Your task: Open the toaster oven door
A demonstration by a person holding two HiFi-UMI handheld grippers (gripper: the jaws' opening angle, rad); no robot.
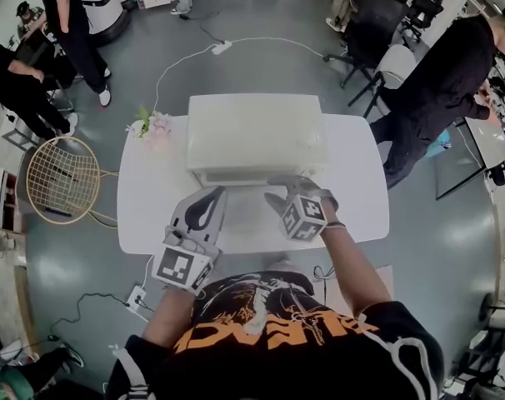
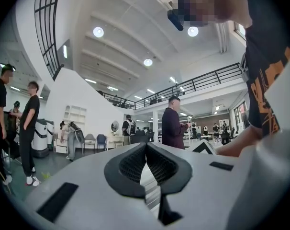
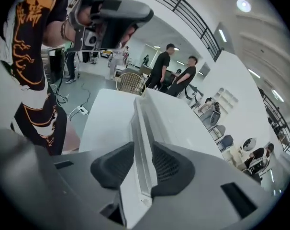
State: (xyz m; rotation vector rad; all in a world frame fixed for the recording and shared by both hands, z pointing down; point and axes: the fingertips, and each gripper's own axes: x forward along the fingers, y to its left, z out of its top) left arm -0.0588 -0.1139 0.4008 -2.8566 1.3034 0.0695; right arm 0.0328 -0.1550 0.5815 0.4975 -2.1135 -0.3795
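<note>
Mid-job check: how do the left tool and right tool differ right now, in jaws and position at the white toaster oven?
The left tool has jaws shut on nothing; the right tool has them apart astride the door handle of the white box-shaped toaster oven. The left tool is held over the white table, off the oven; the right tool is at the oven's front. Both have grey bodies with black pads.

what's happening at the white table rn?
A person with a two-jaw gripper in each hand is working on the white toaster oven on the table. The right gripper is at the oven's front with its jaws open astride the door handle, not clamped on it. The left gripper is shut and empty, held back from the oven. The door looks closed from the head view.
</note>
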